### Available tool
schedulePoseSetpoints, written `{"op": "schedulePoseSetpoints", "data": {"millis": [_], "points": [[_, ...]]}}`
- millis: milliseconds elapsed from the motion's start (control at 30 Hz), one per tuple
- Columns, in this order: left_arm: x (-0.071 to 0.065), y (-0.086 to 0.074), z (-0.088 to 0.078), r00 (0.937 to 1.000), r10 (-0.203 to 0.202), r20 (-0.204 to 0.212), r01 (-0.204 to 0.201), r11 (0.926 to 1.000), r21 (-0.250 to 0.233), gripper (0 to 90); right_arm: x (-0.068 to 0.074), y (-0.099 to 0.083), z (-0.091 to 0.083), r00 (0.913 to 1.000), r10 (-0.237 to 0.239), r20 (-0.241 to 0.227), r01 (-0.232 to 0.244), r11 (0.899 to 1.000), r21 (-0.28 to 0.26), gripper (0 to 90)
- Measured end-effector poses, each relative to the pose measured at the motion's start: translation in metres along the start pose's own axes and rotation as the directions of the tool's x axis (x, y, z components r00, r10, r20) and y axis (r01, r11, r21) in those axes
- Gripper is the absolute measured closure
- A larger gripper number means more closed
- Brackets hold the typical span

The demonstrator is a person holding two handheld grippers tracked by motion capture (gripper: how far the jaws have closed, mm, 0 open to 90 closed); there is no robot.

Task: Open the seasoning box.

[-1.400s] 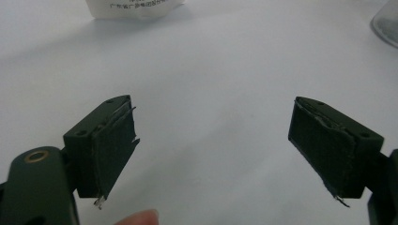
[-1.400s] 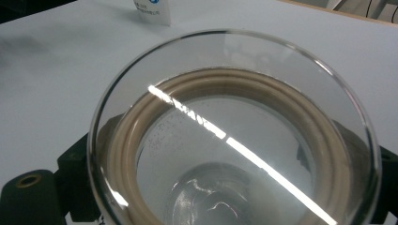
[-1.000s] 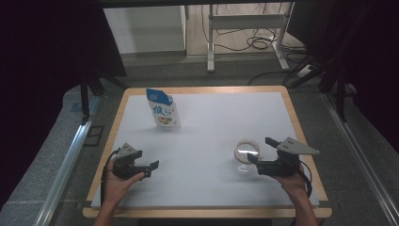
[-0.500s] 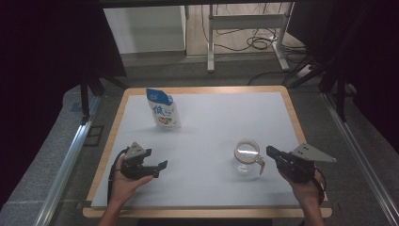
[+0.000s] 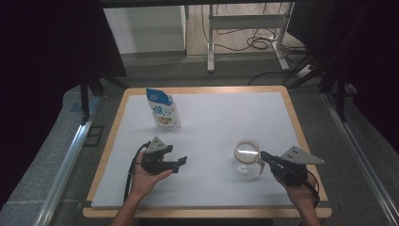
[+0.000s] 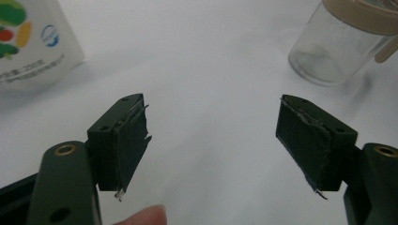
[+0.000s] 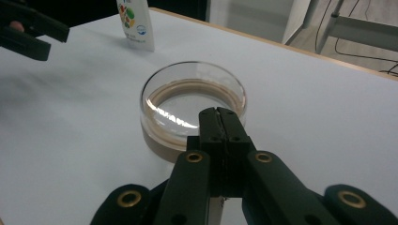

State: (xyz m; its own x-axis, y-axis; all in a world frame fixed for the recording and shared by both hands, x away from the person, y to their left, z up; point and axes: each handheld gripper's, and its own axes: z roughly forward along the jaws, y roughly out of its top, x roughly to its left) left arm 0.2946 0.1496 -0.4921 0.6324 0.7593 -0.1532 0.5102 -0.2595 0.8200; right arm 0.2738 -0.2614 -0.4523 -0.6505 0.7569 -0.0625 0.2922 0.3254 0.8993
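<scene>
White tabletop [image 5: 216, 127] bears a lidded, empty-looking jar [image 5: 246, 156]; right claw [image 5: 264, 156] closed, left claw [image 5: 181, 162] open, narrowing.

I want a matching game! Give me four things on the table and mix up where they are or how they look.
Things:
1. pouch
2. jar
3. left hand-held gripper
4. right hand-held gripper

Descriptions:
A. jaws pressed together, at the beige lid's edge
B. stands at the far left of the white mat
C. jaws apart, nothing between them
D. clear glass with a beige lid

Pairs: 1-B, 2-D, 3-C, 4-A
</scene>
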Motion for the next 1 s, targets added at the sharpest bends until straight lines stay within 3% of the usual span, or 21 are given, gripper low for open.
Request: {"op": "schedulePoseSetpoints", "data": {"millis": [300, 733, 1000], "points": [[-0.007, 0.008, 0.012, 0.9995, -0.006, 0.032, 0.006, 1.0, 0.001, 26.7, 0.001, -0.004, 0.0, 0.9999, 0.009, 0.012, -0.009, 1.0, -0.003, 90.0], [-0.025, 0.031, 0.035, 0.9941, 0.042, 0.1, -0.041, 0.9991, -0.01, 53.8, 0.004, -0.007, -0.003, 0.9998, 0.009, 0.02, -0.009, 1.0, -0.008, 90.0], [-0.037, 0.047, 0.051, 0.9888, 0.047, 0.142, -0.043, 0.9986, -0.031, 69.3, 0.005, -0.009, -0.004, 0.9996, 0.01, 0.025, -0.01, 1.0, -0.017, 90.0]]}}
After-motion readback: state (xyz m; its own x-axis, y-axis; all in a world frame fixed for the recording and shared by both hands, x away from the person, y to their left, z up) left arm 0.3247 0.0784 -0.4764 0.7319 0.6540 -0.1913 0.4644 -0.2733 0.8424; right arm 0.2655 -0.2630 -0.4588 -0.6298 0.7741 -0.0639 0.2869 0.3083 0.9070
